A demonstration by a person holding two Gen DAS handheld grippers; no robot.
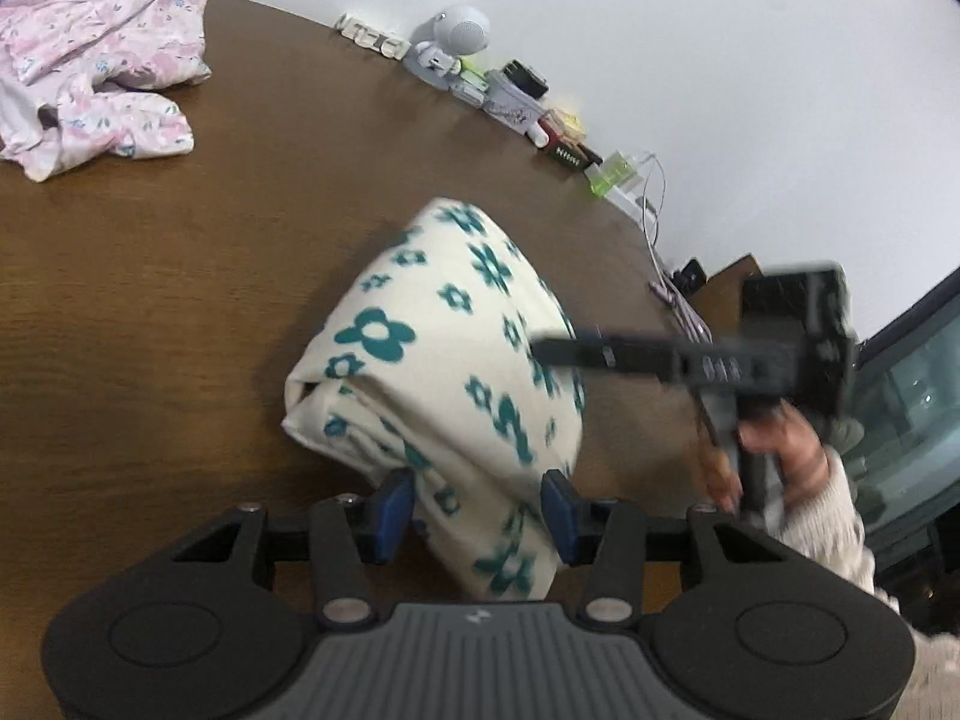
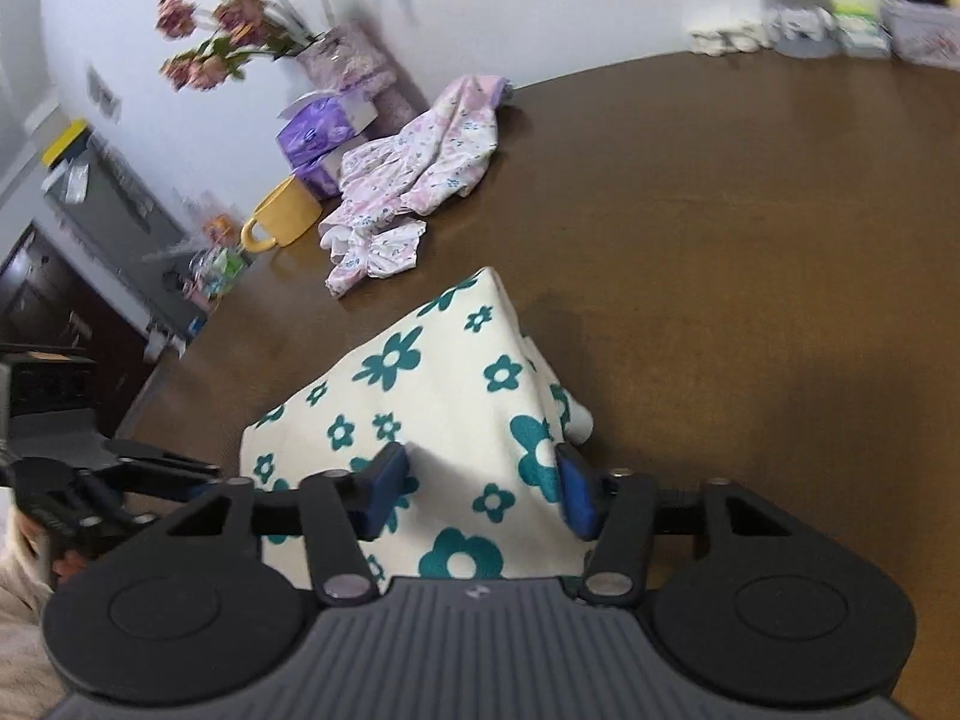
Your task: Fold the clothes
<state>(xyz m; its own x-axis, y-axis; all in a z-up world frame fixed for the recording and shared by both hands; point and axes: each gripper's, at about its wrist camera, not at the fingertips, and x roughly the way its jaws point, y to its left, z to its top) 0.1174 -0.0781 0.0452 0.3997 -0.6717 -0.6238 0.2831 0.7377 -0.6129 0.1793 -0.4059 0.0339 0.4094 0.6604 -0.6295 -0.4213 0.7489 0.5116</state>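
Note:
A cream garment with teal flowers point(image 1: 444, 354) lies folded into a thick bundle on the brown table point(image 1: 150, 312). My left gripper point(image 1: 477, 513) is open, its blue pads on either side of the bundle's near end. My right gripper point(image 2: 483, 492) is open too, straddling the same garment point(image 2: 444, 396) from the other side. The right gripper also shows in the left wrist view point(image 1: 540, 351), its fingers reaching over the bundle. A crumpled pink floral garment point(image 1: 96, 54) lies at the far left; it also shows in the right wrist view point(image 2: 408, 174).
Along the wall edge stand a small grey speaker figure point(image 1: 456, 39), boxes and cables point(image 1: 654, 222). The right wrist view shows a yellow mug point(image 2: 282, 219), purple tissue boxes point(image 2: 318, 138) and a vase of flowers point(image 2: 240, 30).

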